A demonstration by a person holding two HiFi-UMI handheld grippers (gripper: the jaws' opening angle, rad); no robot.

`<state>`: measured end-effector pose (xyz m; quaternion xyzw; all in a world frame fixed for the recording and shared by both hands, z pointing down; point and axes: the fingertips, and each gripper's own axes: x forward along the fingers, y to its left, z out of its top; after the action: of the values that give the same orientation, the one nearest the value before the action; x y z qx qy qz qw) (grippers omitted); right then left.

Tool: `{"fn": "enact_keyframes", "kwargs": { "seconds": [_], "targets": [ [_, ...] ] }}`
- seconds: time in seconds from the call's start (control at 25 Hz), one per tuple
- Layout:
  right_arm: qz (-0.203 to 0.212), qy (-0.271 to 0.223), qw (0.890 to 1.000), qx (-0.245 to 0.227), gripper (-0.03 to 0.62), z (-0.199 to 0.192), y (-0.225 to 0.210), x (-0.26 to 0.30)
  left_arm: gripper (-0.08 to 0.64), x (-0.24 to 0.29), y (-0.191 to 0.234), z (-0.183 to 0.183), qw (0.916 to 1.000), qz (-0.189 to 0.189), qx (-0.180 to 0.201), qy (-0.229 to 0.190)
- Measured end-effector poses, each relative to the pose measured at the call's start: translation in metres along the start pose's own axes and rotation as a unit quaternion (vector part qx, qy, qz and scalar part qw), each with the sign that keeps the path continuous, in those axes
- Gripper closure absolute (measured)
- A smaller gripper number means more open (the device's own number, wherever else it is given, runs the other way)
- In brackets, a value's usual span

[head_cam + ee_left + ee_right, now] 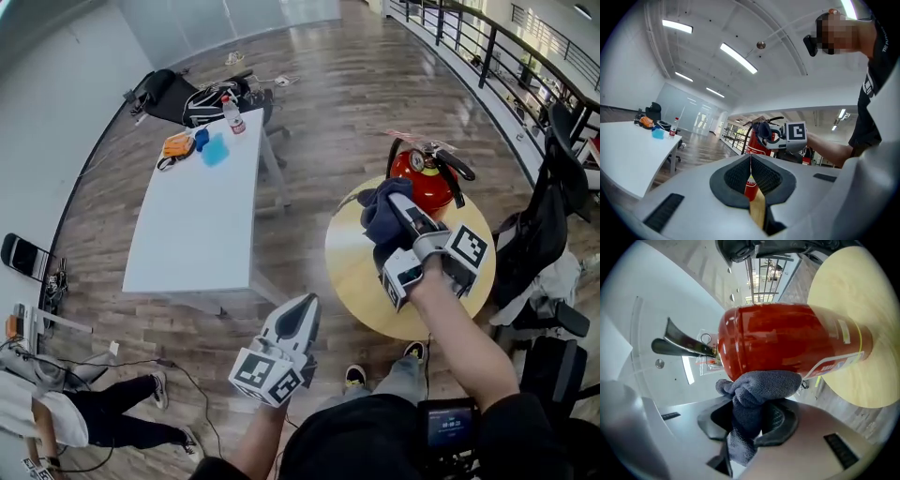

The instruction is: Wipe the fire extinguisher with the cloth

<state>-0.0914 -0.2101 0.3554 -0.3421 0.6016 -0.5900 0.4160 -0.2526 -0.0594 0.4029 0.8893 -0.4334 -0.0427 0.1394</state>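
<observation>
A red fire extinguisher (424, 184) with a black handle stands on a small round wooden table (352, 272). My right gripper (401, 208) is shut on a dark blue-grey cloth (382, 212) and holds it against the cylinder's near upper side. The right gripper view shows the bunched cloth (761, 389) touching the red body of the extinguisher (787, 343) just below its shoulder. Lower and to the left, my left gripper (302, 314) hangs apart from the table, shut with nothing held. From it the extinguisher (757, 143) appears ahead, beyond the closed jaws.
A long white table (192, 220) to the left carries a water bottle (233, 116), a blue item and an orange item. Black chairs and bags stand at the right (544, 234). A railing (487, 47) runs along the far right. A person (84, 412) crouches at bottom left.
</observation>
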Motion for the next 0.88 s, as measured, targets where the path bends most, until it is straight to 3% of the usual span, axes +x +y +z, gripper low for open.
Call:
{"fn": "enact_keyframes", "kwargs": {
  "seconds": [0.2,0.32,0.48,0.6,0.72,0.88],
  "targets": [
    [-0.002,0.043,0.999,0.021,0.482,0.017,0.004,-0.034,0.537,0.008,-0.005,0.001,0.9999,-0.014,0.002,0.001],
    [0.007,0.044,0.998,0.033,0.481,0.021,0.006,-0.032,0.537,0.014,-0.007,0.0,0.9998,-0.019,0.004,0.002],
    [0.006,-0.005,1.0,0.028,0.48,0.014,-0.001,-0.014,0.537,0.012,-0.007,-0.009,0.9999,-0.011,-0.001,0.011],
    [0.004,-0.067,0.998,0.003,0.48,0.012,-0.008,0.005,0.537,0.006,-0.001,-0.01,0.9999,-0.001,0.0,0.014],
    [-0.005,-0.098,0.995,-0.027,0.48,0.008,-0.02,0.03,0.537,-0.005,0.006,-0.009,0.9997,0.015,-0.001,0.016],
    [0.002,-0.13,0.991,-0.003,0.48,0.011,-0.032,0.051,0.537,-0.02,0.014,-0.009,0.9991,0.037,0.005,0.021]
  ]
}}
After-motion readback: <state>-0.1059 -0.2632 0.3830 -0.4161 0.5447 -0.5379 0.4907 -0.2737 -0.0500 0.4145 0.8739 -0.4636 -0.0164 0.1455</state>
